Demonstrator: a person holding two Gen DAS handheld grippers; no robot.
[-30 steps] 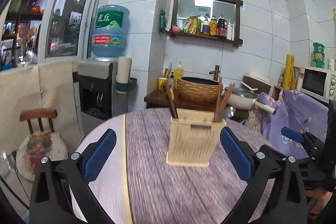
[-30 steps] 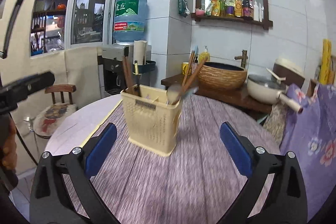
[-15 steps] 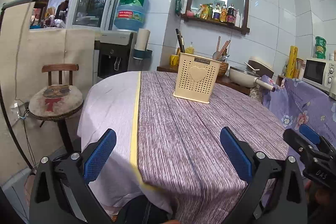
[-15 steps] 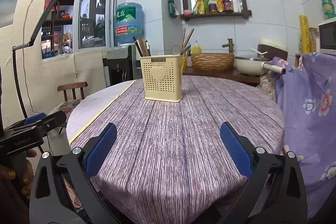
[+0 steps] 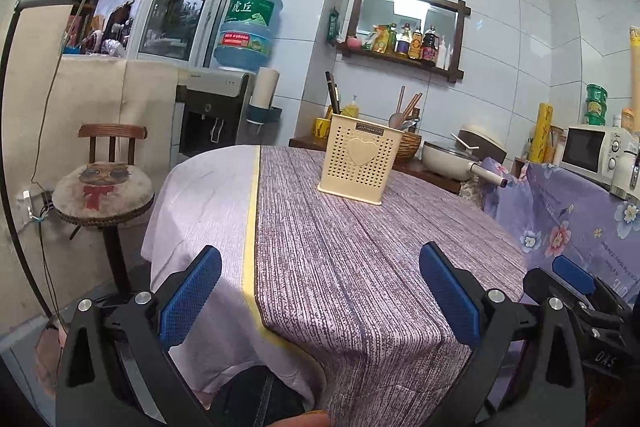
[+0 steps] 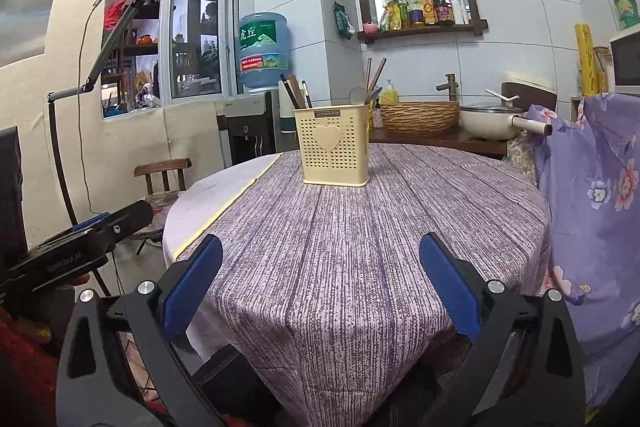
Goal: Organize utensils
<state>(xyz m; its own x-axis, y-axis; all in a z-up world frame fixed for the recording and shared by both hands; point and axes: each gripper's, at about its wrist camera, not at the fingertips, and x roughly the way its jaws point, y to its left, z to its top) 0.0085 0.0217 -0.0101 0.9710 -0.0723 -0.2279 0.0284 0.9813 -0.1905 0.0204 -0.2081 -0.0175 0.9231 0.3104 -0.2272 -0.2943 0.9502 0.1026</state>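
Observation:
A cream perforated utensil holder with a heart on its front stands upright on the round table, far side; it also shows in the right wrist view. Dark chopsticks stick out of its left compartment. A spoon and wooden chopsticks stick out of its right one. My left gripper is open and empty, low at the table's near edge. My right gripper is open and empty, also at the near edge, well short of the holder.
A purple striped cloth covers the table. A chair with a cushion stands to the left. A water dispenser, a wicker basket, a pan and a flowered purple cloth lie behind and right.
Both grippers have pulled back and down from right by the holder to the table's near edge. The holder now looks small and far. Both stayed open and empty.

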